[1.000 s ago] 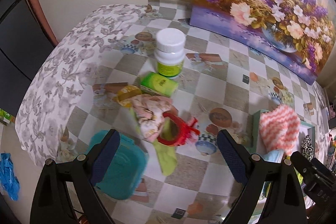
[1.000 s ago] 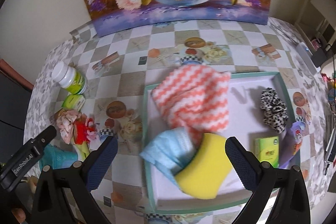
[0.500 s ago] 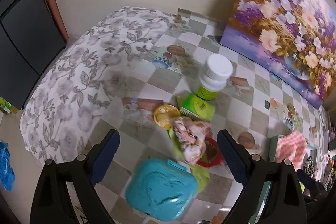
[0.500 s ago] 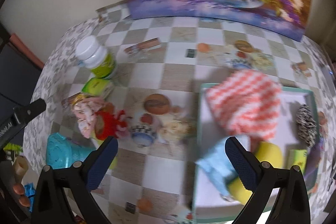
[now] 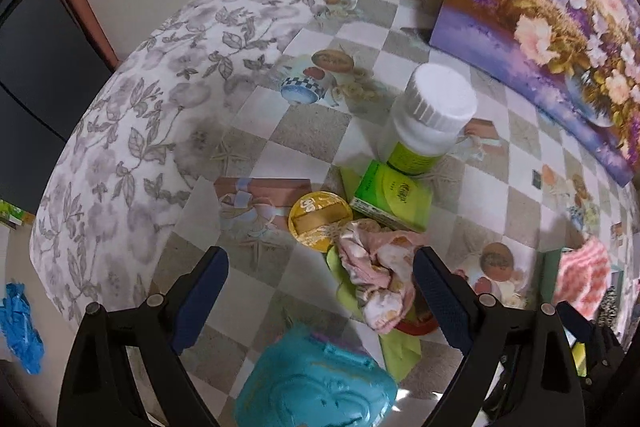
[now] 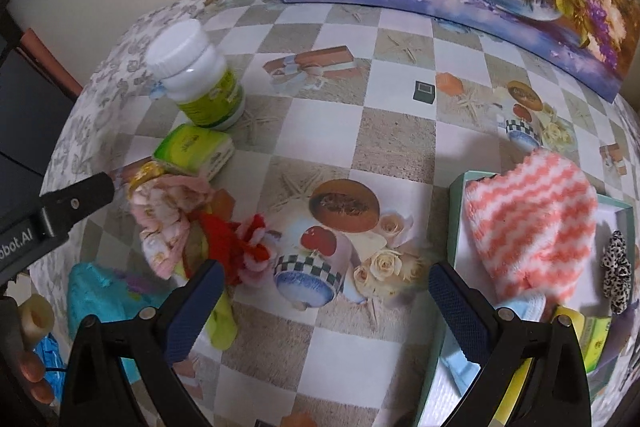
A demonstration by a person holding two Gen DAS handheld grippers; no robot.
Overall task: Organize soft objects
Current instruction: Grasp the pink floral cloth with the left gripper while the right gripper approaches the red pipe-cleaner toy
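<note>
Left wrist view: left tongs (image 5: 318, 291) spread apart, empty, above the pile on the checkered surface (image 5: 304, 131). Pink floral cloth (image 5: 376, 267) crumpled just beside gold lid (image 5: 320, 217), over lime cloth (image 5: 400, 349); green box (image 5: 390, 201), white pill bottle (image 5: 430, 121) and teal case (image 5: 316, 387) crowded close.

Right wrist view: right tongs (image 6: 324, 303) also apart, empty, between pile and tray (image 6: 456, 211). Red yarn scrunchie (image 6: 236, 247) touching the pink cloth; coral zigzag towel (image 6: 532, 215) and leopard scrunchie (image 6: 618, 271) already in tray.

Risk: likely to snag scrunchie or lid with the cloth, or tip the bottle, given the crowding.
</note>
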